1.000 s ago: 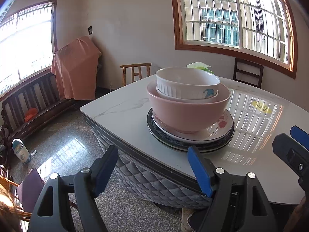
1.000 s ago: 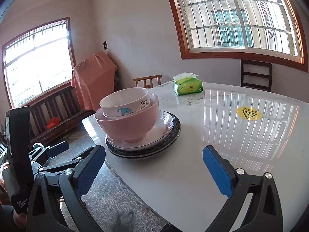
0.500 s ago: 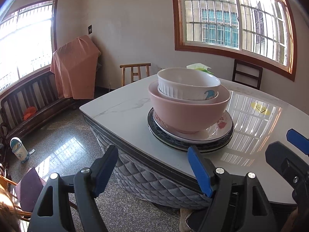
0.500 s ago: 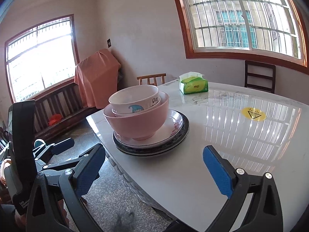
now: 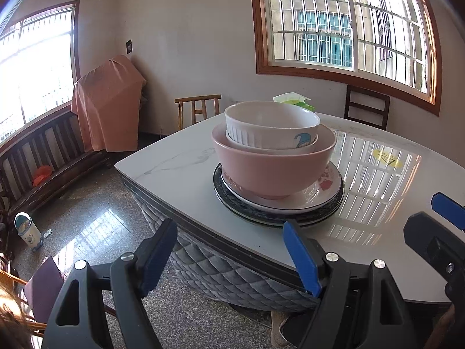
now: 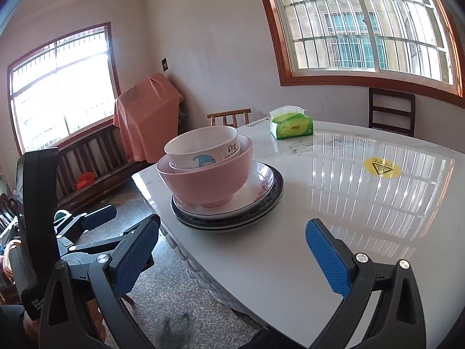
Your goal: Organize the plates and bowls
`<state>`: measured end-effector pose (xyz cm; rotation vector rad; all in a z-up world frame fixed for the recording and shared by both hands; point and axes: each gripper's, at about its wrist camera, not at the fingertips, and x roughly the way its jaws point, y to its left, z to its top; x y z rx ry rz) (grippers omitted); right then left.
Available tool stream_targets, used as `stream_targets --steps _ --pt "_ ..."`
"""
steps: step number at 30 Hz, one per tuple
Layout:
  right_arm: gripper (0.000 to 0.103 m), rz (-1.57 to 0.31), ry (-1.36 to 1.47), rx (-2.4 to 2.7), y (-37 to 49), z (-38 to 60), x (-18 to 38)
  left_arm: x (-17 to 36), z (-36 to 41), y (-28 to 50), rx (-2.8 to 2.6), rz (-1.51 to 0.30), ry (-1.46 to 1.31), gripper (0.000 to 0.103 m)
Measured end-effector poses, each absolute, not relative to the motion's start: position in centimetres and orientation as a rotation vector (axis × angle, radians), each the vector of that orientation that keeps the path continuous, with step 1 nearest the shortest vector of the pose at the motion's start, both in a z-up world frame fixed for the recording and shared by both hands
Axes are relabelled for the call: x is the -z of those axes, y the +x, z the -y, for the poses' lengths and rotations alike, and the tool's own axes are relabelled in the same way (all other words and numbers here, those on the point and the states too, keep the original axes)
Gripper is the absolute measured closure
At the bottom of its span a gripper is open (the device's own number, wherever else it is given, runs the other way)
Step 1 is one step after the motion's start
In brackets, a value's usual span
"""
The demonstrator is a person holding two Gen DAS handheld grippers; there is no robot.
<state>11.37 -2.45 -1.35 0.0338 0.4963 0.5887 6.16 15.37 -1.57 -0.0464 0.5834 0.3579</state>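
Both views have drawn nearer the stack; each hand-held gripper, left [image 5: 229, 254] and right [image 6: 232, 257], gapes empty. White ribbed bowl [image 5: 271, 125]: glazed, brittle, slippery; judged best gripped at its rim.

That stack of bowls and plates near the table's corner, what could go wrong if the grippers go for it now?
The white bowl sits loose and tilted inside the pink bowl, so a nudge might tip it. The plates lie close to the table edge; a push could slide them off.
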Motion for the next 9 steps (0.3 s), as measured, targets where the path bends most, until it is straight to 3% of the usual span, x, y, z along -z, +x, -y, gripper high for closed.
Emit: stream_targets --steps 9 --pt "0.001 -0.587 -0.002 -0.244 16.8 16.2 1.6 0.3 -13.6 5.9 -0.327 -0.567 -0.02 0.022"
